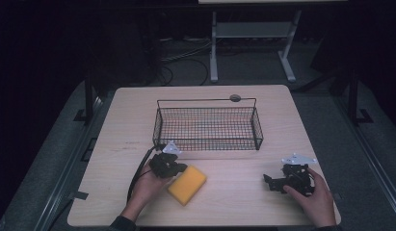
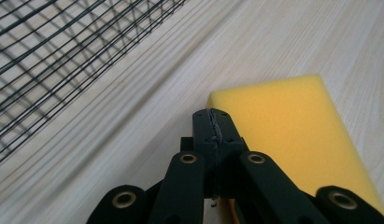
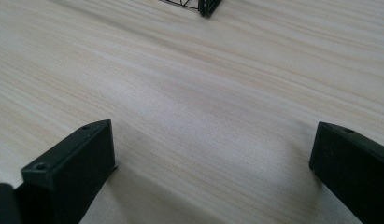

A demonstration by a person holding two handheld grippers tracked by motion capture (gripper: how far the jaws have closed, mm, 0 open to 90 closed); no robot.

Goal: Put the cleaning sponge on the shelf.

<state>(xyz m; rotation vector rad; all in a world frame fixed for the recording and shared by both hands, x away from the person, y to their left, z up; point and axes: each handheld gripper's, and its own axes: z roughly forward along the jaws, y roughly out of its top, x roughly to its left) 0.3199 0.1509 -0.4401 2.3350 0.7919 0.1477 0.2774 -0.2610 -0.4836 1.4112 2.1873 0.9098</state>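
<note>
**Sponge position relative to left gripper, ahead of transfer to basket**

Yellow sponge (image 1: pixel 187 184) flat on the wooden surface (image 1: pixel 234 211), near the front edge, left of centre. Wire basket (image 1: pixel 208 126) farther back, mid-surface, nothing visible inside.

Left gripper (image 1: pixel 180 168): jaws fully closed, pads pressed together, nothing between them. Tips just at the near-left corner of the sponge (image 2: pixel 283 135), touching or all but touching; contact not certain. Sponge lying to the right of and slightly beyond the closed jaw tips, as seen in the left gripper view.

Long axis of the sponge: diagonal across the surface, running from front-left to back-right in the high view, oblique to the basket's long front wall (image 2: pixel 63 60).

Right gripper (image 1: pixel 271 183): jaws wide apart, holding nothing, resting on bare wood (image 3: pixel 203 93) well apart from the sponge.

Nearer hand: left hand (image 1: pixel 146 185), clearly. Probable requirement for the coming move: jaws opened first, then set across the short width of the sponge rather than along the diagonal length. Basket directly behind the left gripper, so a short carry likely
</note>
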